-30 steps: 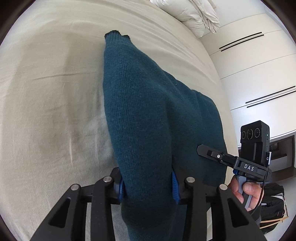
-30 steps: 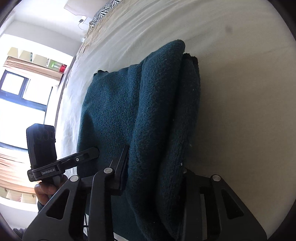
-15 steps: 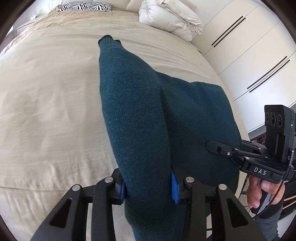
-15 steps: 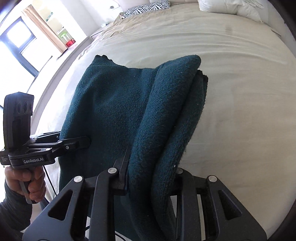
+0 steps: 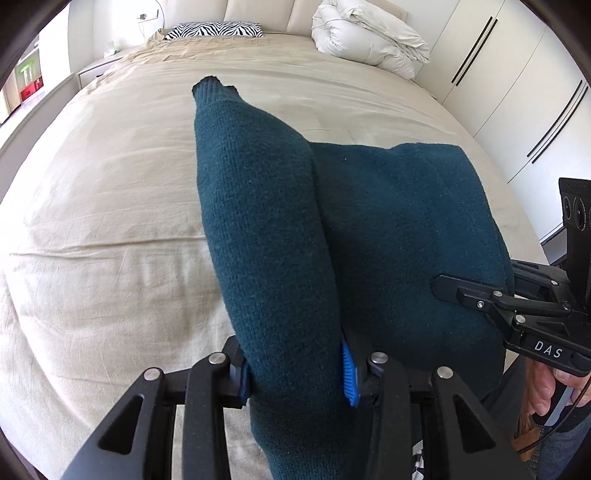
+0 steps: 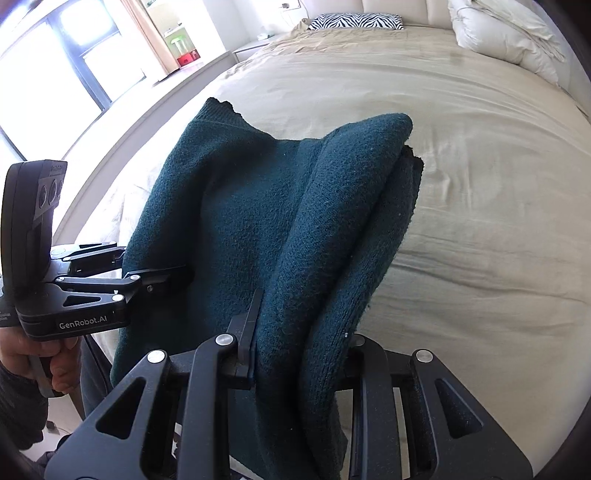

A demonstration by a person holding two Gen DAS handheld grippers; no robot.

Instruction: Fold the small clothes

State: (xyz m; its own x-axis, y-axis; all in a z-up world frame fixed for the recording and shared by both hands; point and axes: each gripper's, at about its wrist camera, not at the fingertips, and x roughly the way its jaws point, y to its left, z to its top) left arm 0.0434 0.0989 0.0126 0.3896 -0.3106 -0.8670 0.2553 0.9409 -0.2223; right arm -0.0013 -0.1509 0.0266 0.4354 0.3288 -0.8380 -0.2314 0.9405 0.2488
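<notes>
A dark teal knitted sweater (image 5: 388, 221) hangs folded between my two grippers, over the near edge of the beige bed (image 5: 110, 184). My left gripper (image 5: 295, 369) is shut on a thick rolled part of it, whose ribbed cuff end points away over the bed. My right gripper (image 6: 299, 347) is shut on a stacked fold of the same sweater (image 6: 229, 206). In the right wrist view, the left gripper (image 6: 155, 262) bites the sweater's left edge. In the left wrist view, the right gripper (image 5: 476, 280) holds its right edge. A hand grips each handle.
The wide bed sheet (image 6: 480, 184) stretches ahead. A zebra-striped pillow (image 5: 214, 29) and a bunched white duvet (image 5: 369, 40) lie at the headboard. White wardrobe doors (image 5: 517, 92) stand to the right, a bright window (image 6: 55, 74) to the left.
Both grippers have risen and drawn back toward the bed's near edge with the sweater still in them. The views have tipped up, so the headboard and pillows now show.
</notes>
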